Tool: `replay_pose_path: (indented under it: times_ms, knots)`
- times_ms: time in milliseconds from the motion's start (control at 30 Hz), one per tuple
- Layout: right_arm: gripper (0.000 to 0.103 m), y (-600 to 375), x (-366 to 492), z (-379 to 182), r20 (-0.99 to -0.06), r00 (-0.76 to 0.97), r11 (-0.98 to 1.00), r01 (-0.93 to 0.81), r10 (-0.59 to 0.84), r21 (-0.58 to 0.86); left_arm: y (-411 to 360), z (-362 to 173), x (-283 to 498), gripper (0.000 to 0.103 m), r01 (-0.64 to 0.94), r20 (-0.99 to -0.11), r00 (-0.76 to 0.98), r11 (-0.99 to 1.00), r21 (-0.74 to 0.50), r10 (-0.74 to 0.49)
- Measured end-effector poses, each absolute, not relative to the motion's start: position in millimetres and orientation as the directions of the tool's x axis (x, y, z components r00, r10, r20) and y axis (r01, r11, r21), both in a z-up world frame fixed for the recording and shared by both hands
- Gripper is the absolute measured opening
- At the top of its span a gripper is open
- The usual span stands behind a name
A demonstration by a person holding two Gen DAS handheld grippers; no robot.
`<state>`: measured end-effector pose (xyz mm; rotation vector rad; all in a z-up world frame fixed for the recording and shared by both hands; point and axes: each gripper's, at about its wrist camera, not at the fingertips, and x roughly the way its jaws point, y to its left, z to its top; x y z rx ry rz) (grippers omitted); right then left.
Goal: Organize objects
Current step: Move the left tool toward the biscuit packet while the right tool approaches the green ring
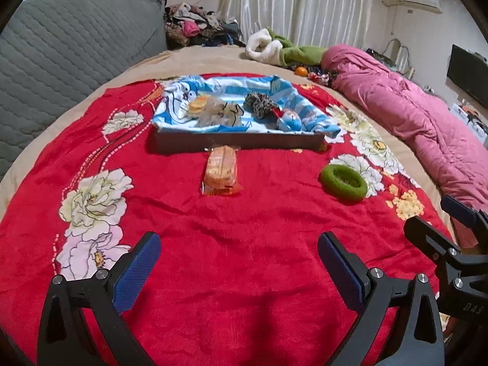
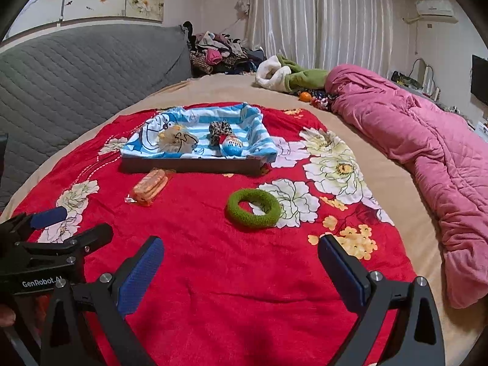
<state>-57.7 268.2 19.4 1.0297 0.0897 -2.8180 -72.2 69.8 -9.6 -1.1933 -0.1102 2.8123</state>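
Red floral blanket [image 1: 244, 228] lay beneath both wide-open, empty grippers, left [image 1: 239, 262] and right [image 2: 241, 263], hovering level; orange snack packet [image 1: 220, 171] at 12 o'clock of the left.

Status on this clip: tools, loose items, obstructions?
Both tools open, empty. Snack pack and green ring lie outside tray. Nothing blocking.
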Motion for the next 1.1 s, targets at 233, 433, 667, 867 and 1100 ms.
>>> replay_pose_path:
  times_ms: [233,433,667,867,1100]
  knots:
    - [0.102,268.3,-69.1,7.5,-0.662,-0.741,-0.988,0.151,-0.112,-0.001,66.7,-21.1,-81.9,0.102,-0.039,-0.729,-0.676,-0.994,-0.105,0.104]
    - [0.102,271.9,-80.3,3.6,-0.665,-0.739,-0.989,0.145,-0.111,0.004,66.9,-28.5,-95.3,0.102,-0.038,-0.739,-0.666,-0.993,-0.110,0.108]
    - [0.102,274.2,-100.2,-4.3,-0.681,-0.726,-0.991,0.134,-0.098,-0.001,67.0,-34.1,-114.7,0.102,-0.041,-0.750,-0.652,-0.993,-0.111,0.111]
    - [0.102,272.2,-116.2,-13.4,-0.696,-0.712,-0.991,0.136,-0.094,-0.005,62.7,-39.9,-132.3,0.102,-0.033,-0.760,-0.641,-0.994,-0.107,0.103]
    - [0.102,269.6,-133.9,-25.9,-0.710,-0.698,-0.990,0.137,-0.090,-0.009,61.5,-47.8,-154.1,0.102,-0.032,-0.772,-0.624,-0.991,-0.131,0.123]
